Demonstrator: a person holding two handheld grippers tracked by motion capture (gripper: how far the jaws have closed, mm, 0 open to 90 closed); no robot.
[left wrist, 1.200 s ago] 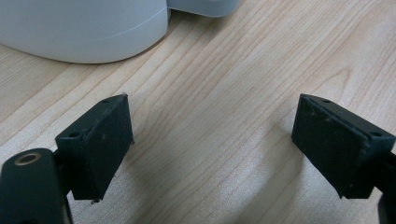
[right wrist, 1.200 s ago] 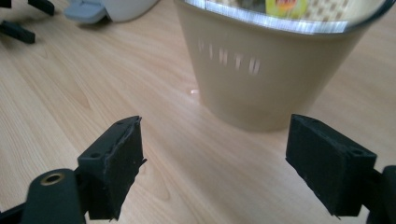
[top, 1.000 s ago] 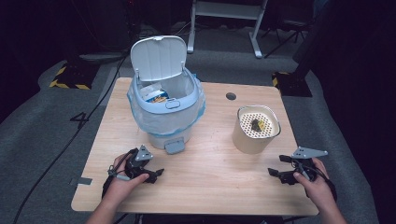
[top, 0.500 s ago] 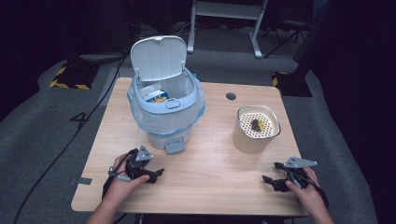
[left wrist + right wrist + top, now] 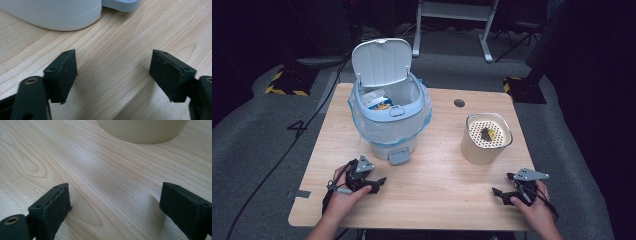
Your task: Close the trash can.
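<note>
Wood tabletop [image 5: 442, 165] carries everything in the high view: a pale blue pedal bin [image 5: 389, 120] with its lid [image 5: 381, 61] raised and wrappers inside stands toward the far left, and a cream round container [image 5: 486, 138] with a perforated top stands to its right. The left gripper [image 5: 371, 182] rests near the front edge just before the bin's pedal [image 5: 398, 157], empty. The right gripper [image 5: 502, 196] lies at the front right, in front of the cream container and apart from it.

In the left gripper view the jaws stand wide over bare wood, having just been closing a little, with nothing between them; the bin's white base [image 5: 55, 12] sits just ahead.

In the right gripper view the jaws are spread wide, having just been opening, nothing between them; the container's cream wall [image 5: 142, 130] rises ahead.
</note>
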